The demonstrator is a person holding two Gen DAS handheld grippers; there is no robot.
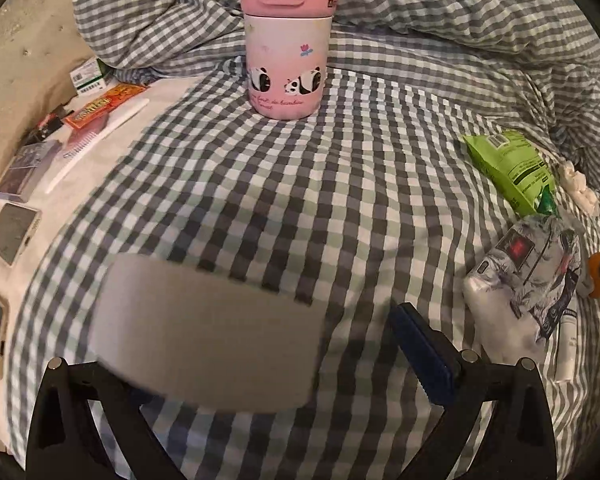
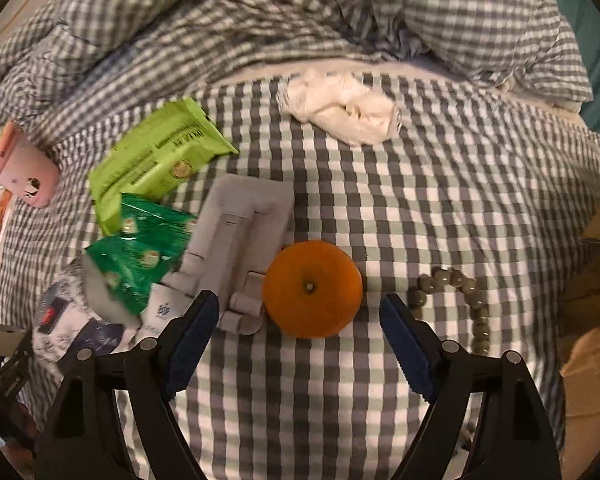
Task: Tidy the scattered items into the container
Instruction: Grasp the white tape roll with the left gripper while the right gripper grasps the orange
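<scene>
right gripper [image 2: 300, 322] hangs with jaws spread wide and empty above the orange [image 2: 312, 289], which sits on the checked bedcover [image 2: 440, 208] just ahead of the pads, roughly centred between them. risk, as judged: the round fruit may roll on the soft cover, or the left pad may catch the grey stand [image 2: 236, 240] touching it; bead bracelet [image 2: 460, 300] lies just right.

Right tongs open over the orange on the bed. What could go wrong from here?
1. The orange is round on soft bedding, so it may roll off the right tongs.
2. The grey stand touches the orange and the bead bracelet lies near the other side, so either could get caught.
3. The left tongs hold a pale container that hides one finger.
</scene>
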